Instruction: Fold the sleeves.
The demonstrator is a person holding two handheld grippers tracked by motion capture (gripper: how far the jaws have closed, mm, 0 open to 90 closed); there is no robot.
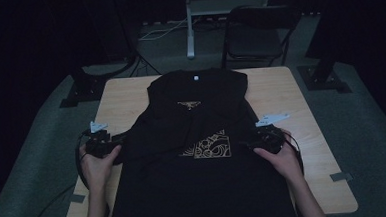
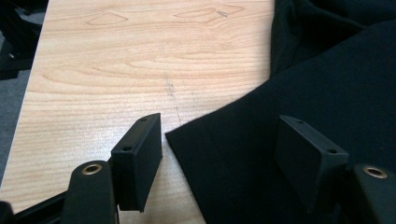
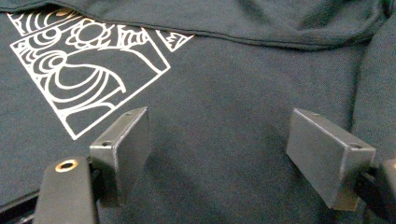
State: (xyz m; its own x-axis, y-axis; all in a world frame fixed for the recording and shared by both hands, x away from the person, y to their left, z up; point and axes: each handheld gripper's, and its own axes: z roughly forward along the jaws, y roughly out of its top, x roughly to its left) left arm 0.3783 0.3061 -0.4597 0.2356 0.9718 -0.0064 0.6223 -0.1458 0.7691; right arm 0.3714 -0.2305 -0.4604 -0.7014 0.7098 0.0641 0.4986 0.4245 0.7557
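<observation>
Cloth — a black T-shirt [image 1: 198, 153] spread over the table [image 1: 280, 91] — is judged soft, light, limp. Left gripper [image 2: 219, 154] and right gripper [image 3: 217, 154] are held wide, empty; hem edges should be pinched.

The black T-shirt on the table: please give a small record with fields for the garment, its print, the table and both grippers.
garment: black T-shirt, spread on the table
print: pale line drawing on the cloth
surface: wooden table
left hand-held gripper: open, one jaw over wood, one over the cloth edge
right hand-held gripper: open, over the cloth beside the print
</observation>
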